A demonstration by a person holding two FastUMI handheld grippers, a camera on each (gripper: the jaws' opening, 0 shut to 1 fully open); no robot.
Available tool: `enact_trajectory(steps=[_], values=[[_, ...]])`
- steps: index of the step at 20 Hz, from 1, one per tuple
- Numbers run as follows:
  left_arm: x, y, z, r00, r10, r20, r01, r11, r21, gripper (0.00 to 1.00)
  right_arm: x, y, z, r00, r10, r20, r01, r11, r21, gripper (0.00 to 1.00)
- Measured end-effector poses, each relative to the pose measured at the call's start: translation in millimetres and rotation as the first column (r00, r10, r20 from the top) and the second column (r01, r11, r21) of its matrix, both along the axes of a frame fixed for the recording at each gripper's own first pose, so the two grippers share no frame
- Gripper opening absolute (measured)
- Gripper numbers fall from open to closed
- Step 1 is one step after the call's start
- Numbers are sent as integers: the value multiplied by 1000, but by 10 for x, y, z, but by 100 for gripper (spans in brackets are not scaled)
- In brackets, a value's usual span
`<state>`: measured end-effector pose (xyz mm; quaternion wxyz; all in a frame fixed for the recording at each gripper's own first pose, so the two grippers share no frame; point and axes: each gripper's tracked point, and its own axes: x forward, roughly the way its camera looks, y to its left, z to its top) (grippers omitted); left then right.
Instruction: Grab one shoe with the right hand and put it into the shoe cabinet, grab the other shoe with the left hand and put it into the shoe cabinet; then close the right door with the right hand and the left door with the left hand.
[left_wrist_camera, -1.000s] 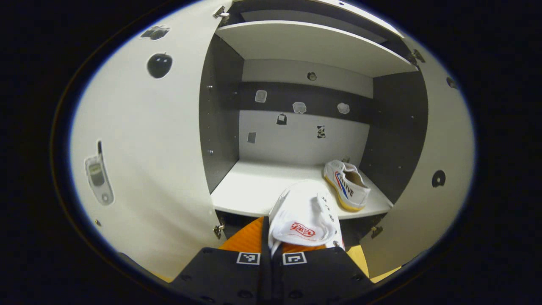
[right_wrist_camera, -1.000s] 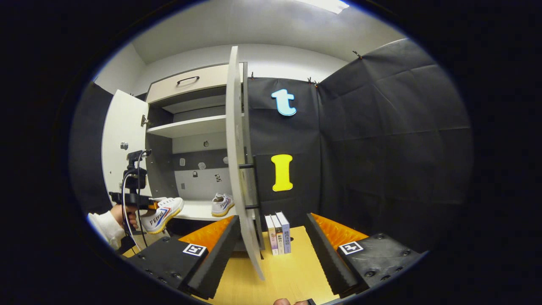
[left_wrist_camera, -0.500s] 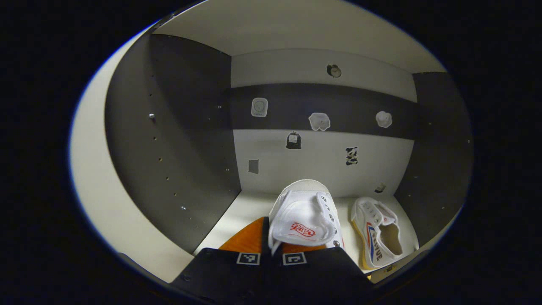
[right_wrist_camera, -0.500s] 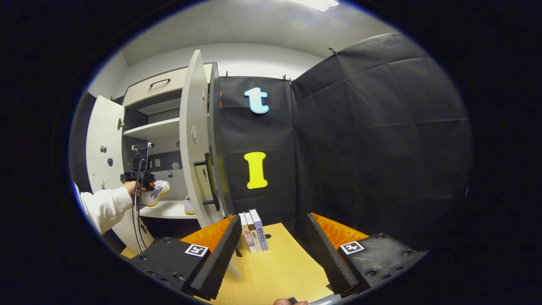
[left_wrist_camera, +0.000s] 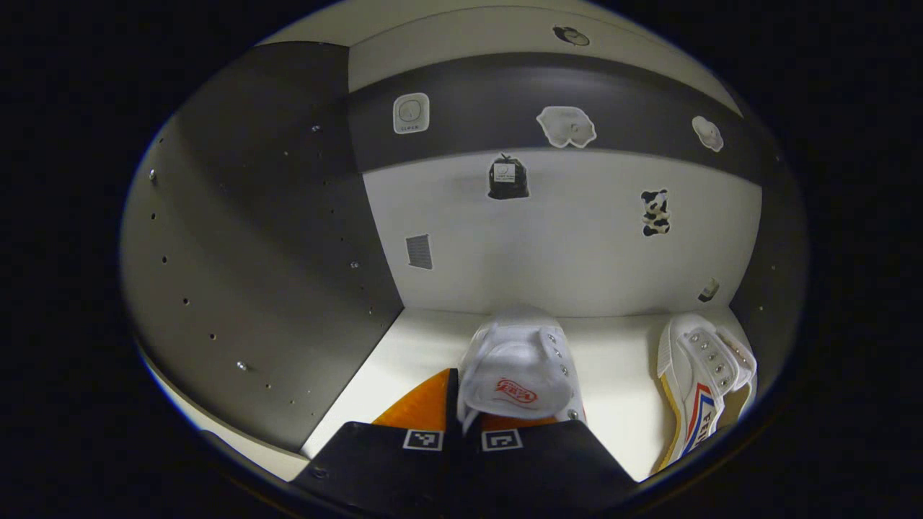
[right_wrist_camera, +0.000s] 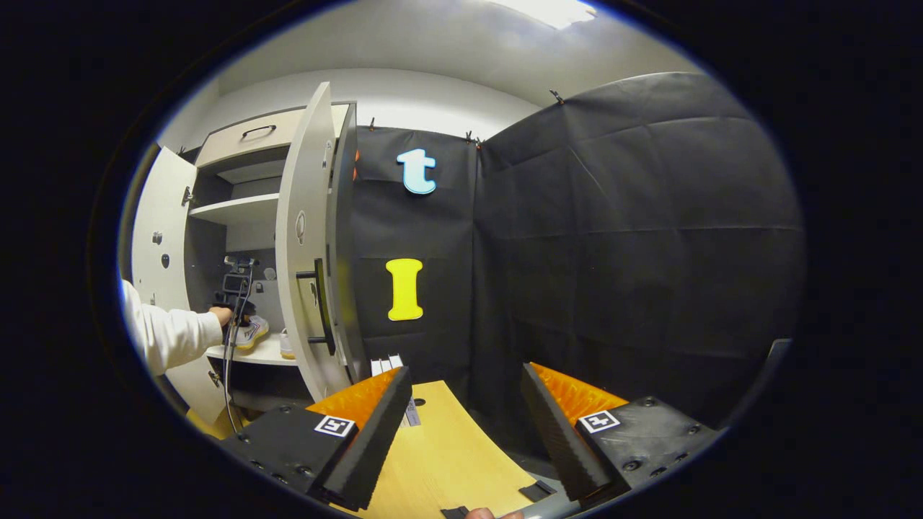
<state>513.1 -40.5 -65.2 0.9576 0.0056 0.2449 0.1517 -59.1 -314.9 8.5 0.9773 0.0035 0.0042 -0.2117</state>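
In the left gripper view my left gripper (left_wrist_camera: 461, 407) is shut on the heel end of a white canvas shoe (left_wrist_camera: 515, 364), which it holds low over the cabinet's white shelf (left_wrist_camera: 404, 353), toe toward the back wall. The second white shoe (left_wrist_camera: 699, 386), with red and blue stripes, lies on the shelf to its right. In the right gripper view my right gripper (right_wrist_camera: 465, 418) stands open over a wooden table (right_wrist_camera: 440, 468), away from the cabinet. Far left there, a hand holds the left gripper (right_wrist_camera: 234, 299) and its shoe (right_wrist_camera: 252, 331) inside the cabinet.
Both cabinet doors stand open: the right door (right_wrist_camera: 303, 245) with its dark handle juts toward me, and the left door (right_wrist_camera: 148, 238) is swung out at the far left. A few books (right_wrist_camera: 386, 364) stand on the table by the black cloth wall. Stickers dot the cabinet's back panel (left_wrist_camera: 562, 245).
My left gripper has carried its shoe deeper into the cabinet and lower toward the shelf. The right gripper's view has swung right, so the cabinet sits farther left and the door now hides most of the books.
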Motion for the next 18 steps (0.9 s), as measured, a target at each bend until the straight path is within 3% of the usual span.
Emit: enact_trajectory(steps=[5,8,9,11,12,13,14,18], values=[[75,-141,-156,998,-46,-34,46,999,-4,6,8,17,11,1000,-9,2,9,1000,-1,96],[40,-132,-161,997,-57,-43,57,998,13,16,12,25,11,1000,-9,8,9,1000,0,96],[2,-129,-140,998,-53,-42,54,998,22,13,20,35,14,1000,-7,10,7,1000,3,96],[-63,-95,-82,999,-39,-26,40,998,48,31,35,52,2,1000,3,13,-3,1000,16,96],[-114,-67,-47,999,-33,-20,34,997,69,48,33,68,2,1000,9,16,-9,1000,22,97],[-166,-41,-34,1000,-27,-15,28,995,94,58,38,87,0,1000,16,18,-16,1000,23,96],[-228,-17,-8,1000,-25,-8,26,993,112,73,38,101,-6,1000,22,19,-22,1000,21,96],[-491,-135,111,996,-68,64,61,993,106,91,61,196,20,998,58,30,-59,998,35,96]])
